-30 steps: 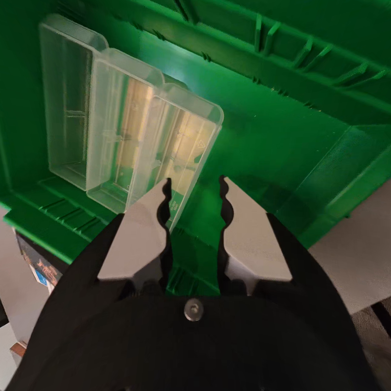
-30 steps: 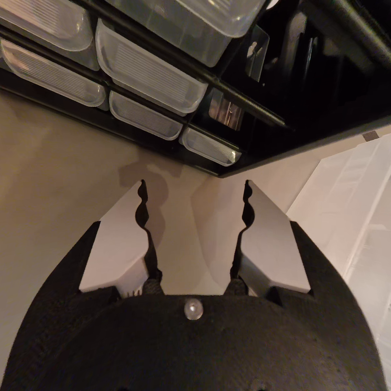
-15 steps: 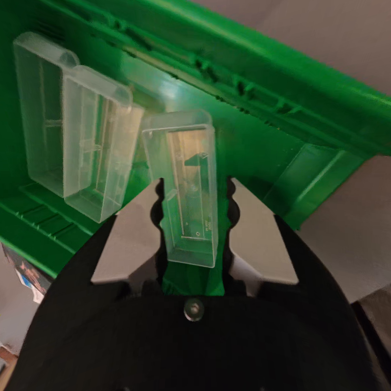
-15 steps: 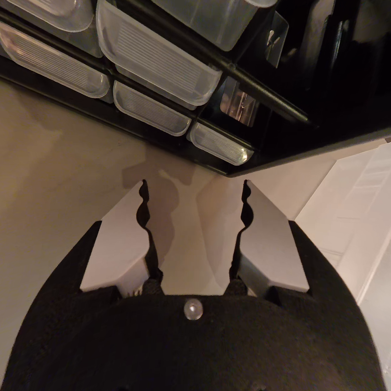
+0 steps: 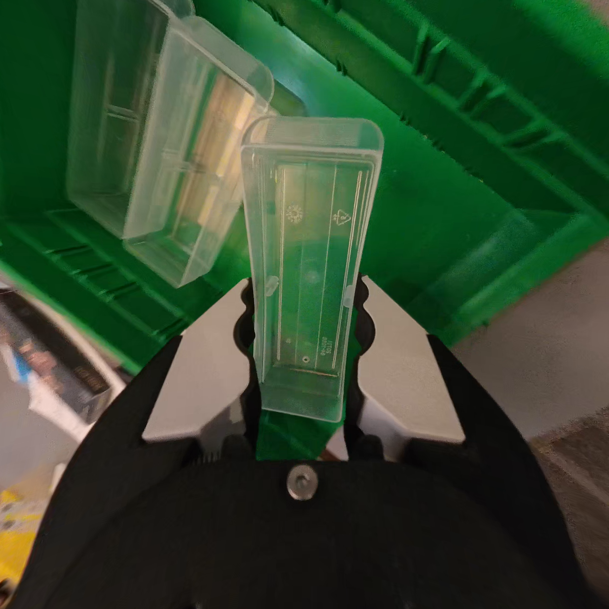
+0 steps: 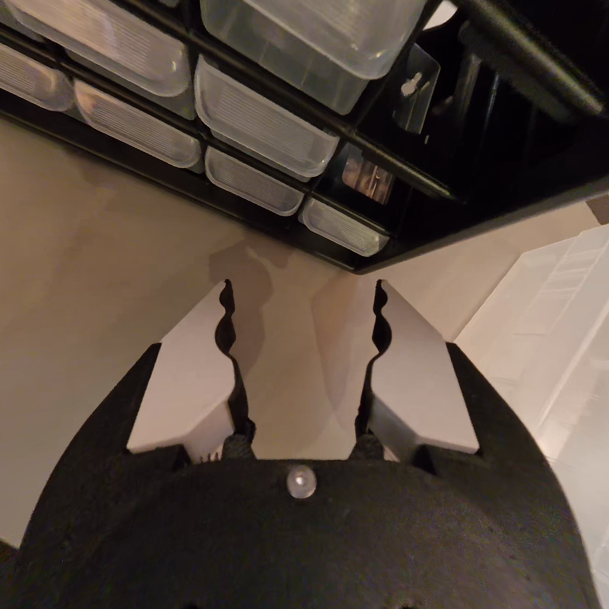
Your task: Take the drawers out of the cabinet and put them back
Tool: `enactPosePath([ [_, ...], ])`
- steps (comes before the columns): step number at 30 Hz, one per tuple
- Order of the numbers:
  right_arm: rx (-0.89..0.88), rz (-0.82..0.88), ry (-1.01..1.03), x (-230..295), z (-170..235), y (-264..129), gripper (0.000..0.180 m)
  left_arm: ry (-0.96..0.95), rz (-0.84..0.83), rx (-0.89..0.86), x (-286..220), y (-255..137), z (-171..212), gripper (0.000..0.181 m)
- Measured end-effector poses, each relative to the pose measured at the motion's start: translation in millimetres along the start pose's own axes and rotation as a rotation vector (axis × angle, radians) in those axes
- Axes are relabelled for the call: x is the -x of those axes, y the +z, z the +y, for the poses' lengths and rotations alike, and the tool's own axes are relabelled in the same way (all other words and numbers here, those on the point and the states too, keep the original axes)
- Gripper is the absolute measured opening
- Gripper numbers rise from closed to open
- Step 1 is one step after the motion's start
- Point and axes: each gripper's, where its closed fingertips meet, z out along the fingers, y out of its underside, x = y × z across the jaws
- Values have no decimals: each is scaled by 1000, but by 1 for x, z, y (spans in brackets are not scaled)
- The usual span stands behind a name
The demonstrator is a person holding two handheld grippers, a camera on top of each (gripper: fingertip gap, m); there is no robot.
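A clear plastic drawer (image 5: 308, 273) is now held lengthwise between the jaws of the left gripper (image 5: 304, 329), its side walls pinched near the rear end and its handle end pointing away. A second ago these jaws were empty and poised over three drawers lying overlapped in the green bin (image 5: 461, 204); half a second ago the nearest drawer was enclosed, and it has since been lifted clear of the bin floor. Two drawers (image 5: 158, 158) remain in the bin, overlapped, to the left of the held one and just beside its far corner.

The right gripper (image 6: 301, 329) has its jaws wide apart and empty, above the beige table (image 6: 99, 296), in front of the black cabinet (image 6: 428, 250). It has crept slightly closer to the cabinet over the last second. Most cabinet slots seen hold drawers; at least one dark slot (image 6: 367, 178) at the cabinet's right end is seen empty.

Judgement: the return phase is under way; the held drawer is probably to be carried to an empty slot. Two further drawers are left to fetch.
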Motion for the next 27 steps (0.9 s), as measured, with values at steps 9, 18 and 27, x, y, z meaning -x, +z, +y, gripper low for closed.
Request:
enactPosePath([
  [9,-104,-106,55,14,-2,-41,83,273,32,-343,-102,-170,-107,59],
  [18,-232,-334,-54,65,4,-79,94,550,228,-241,-257,-61,-189,61],
  [27,-197,-567,-248,144,19,-61,100,590,312,-224,-299,-10,-214,67],
])
